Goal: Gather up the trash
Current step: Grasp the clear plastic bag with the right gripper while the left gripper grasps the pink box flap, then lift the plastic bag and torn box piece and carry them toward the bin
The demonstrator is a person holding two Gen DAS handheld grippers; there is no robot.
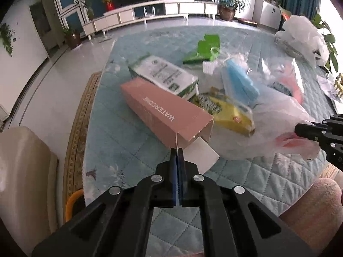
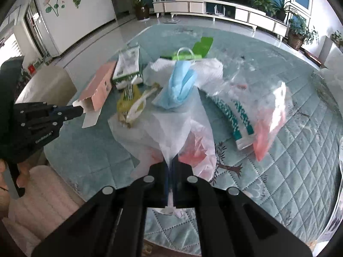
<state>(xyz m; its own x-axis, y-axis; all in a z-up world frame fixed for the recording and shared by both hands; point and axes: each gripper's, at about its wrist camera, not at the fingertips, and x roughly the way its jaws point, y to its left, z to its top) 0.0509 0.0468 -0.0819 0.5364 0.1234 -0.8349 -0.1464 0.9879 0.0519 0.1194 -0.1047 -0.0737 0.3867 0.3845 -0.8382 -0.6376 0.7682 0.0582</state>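
Left wrist view: left hand-held gripper (image 1: 177,150) pinches the long pink cardboard box's (image 1: 165,113) flap; right hand-held gripper (image 2: 171,160) clamps the translucent white plastic bag (image 2: 171,128). Other litter lies uncollected on the quilted teal counter (image 2: 289,171), so collection has barely begun.

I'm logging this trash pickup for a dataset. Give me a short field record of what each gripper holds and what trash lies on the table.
left gripper: shut on the end flap of the pink carton
right gripper: shut on the white plastic bag
surface: quilted teal table cover
loose trash: green-and-white box, blue face mask, yellow packet, toothpaste tube
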